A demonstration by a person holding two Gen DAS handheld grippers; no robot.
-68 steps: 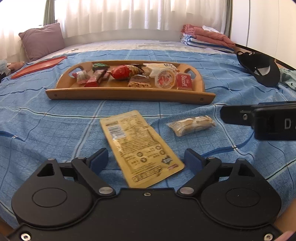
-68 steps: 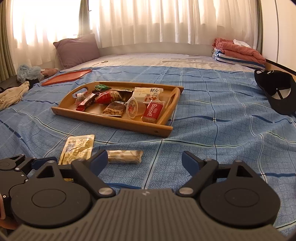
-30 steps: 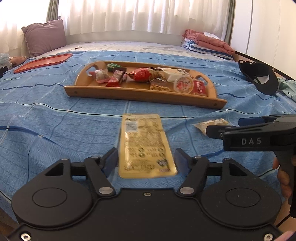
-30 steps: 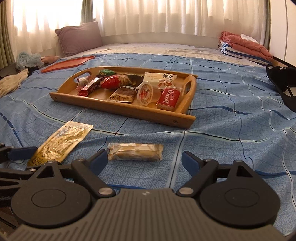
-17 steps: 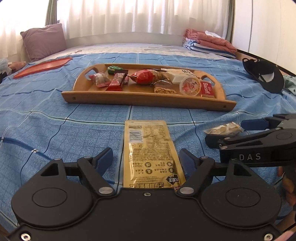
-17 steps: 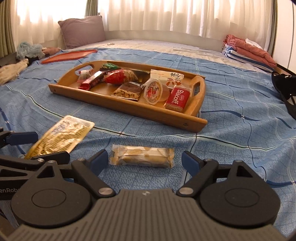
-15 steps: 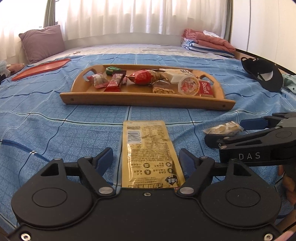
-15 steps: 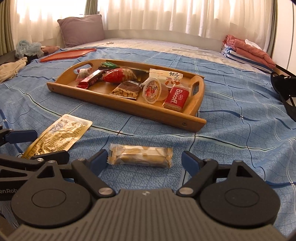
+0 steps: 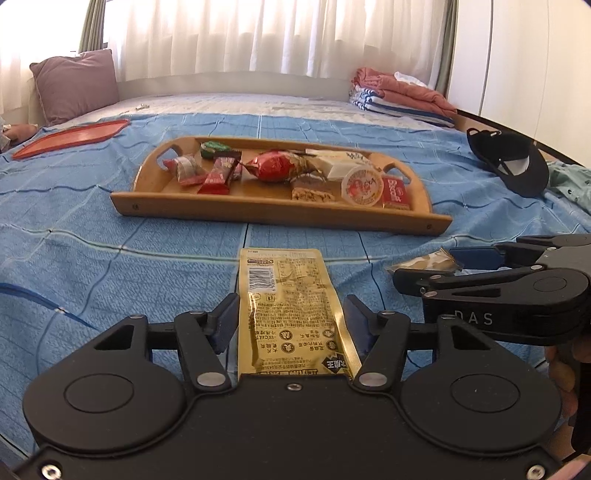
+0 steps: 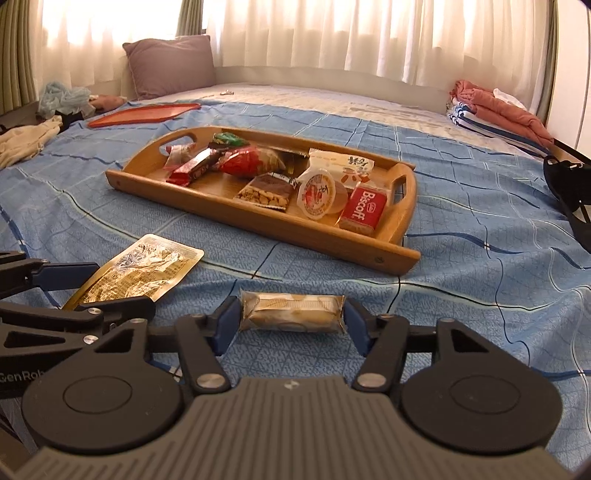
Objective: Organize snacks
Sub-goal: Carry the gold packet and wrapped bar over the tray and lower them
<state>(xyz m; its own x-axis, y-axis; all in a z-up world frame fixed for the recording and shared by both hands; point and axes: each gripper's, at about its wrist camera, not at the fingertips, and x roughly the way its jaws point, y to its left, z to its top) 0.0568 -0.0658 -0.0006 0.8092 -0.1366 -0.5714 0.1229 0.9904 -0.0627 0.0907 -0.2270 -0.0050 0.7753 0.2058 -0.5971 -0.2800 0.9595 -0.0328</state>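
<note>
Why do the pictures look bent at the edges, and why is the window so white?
Left wrist view: the fisheye lens curves the wooden tray and bedspread lines; daylight blows out the curtains; the gold packet shows glare. Right wrist view: same bending, overexposed curtains at top left, the wrapped bar sharp, far edges softer.

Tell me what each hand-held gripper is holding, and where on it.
Left hand-held gripper: gold packet, by its long side edges near the close end. Right hand-held gripper: wrapped snack bar, by its two ends.
</note>
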